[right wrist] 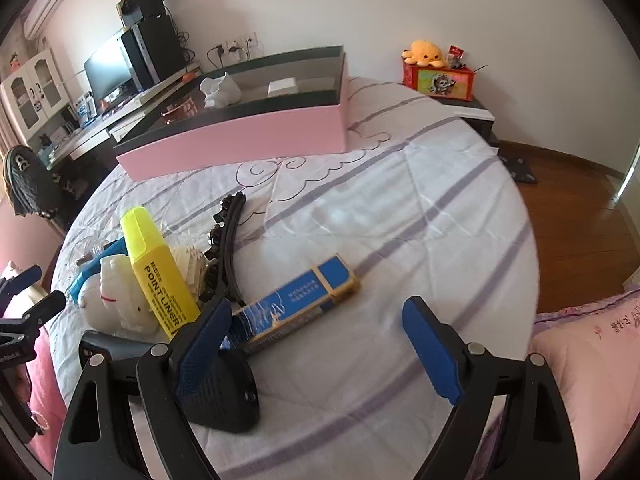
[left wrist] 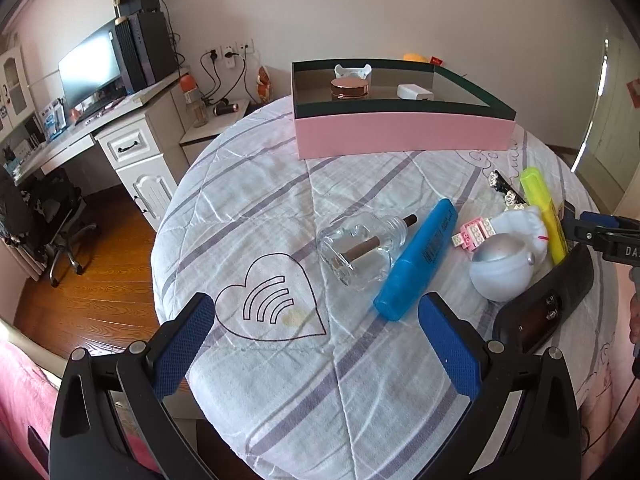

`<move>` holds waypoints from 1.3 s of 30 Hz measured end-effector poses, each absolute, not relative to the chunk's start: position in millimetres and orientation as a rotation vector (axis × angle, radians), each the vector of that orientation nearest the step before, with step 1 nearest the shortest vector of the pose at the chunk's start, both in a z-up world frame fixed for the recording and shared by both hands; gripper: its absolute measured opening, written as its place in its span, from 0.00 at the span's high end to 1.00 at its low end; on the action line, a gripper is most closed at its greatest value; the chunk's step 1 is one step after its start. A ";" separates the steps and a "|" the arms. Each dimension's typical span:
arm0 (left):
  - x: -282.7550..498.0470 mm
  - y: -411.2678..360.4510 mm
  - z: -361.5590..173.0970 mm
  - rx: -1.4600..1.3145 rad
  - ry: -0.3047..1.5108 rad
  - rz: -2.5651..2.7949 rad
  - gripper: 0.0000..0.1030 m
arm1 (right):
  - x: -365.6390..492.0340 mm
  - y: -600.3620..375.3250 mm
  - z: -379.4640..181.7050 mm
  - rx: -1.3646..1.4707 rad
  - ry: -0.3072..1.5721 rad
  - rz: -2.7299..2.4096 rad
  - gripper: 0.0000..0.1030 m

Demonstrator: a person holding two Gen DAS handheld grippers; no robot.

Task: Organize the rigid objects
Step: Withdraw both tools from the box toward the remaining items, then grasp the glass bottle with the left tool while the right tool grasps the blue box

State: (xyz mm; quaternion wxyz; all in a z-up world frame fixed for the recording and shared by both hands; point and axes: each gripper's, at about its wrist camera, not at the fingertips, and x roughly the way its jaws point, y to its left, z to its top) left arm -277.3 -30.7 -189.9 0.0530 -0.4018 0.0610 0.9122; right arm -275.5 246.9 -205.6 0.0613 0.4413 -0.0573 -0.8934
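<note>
Two hand-held grippers hover with jaws spread over a quilt-covered round table (left wrist: 280, 380) strewn with small objects.

The left gripper (left wrist: 316, 344) and right gripper (right wrist: 316, 352) both hold nothing. A glass bottle (left wrist: 360, 250), blue marker (left wrist: 416, 260) and yellow highlighter (right wrist: 160, 276) lie on the quilt, well short of the pink box (left wrist: 400, 136) at the far edge, which already holds a jar (left wrist: 349, 88).
</note>
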 end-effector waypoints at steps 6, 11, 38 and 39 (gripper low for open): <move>-282.7 -33.7 -195.0 -1.239 0.176 2.766 0.00 | -288.6 237.0 -206.2 1.324 -0.114 -2.696 0.48; -287.4 -39.4 -198.1 -1.250 0.152 2.767 0.00 | -301.9 236.1 -204.3 1.296 -0.077 -2.670 0.63; -295.5 -59.4 -192.4 -1.225 -0.008 2.779 0.00 | -299.1 234.5 -207.9 1.308 0.080 -2.701 0.61; -298.3 -57.7 -193.9 -1.230 0.000 2.772 0.00 | -299.6 234.1 -207.9 1.308 0.083 -2.697 0.61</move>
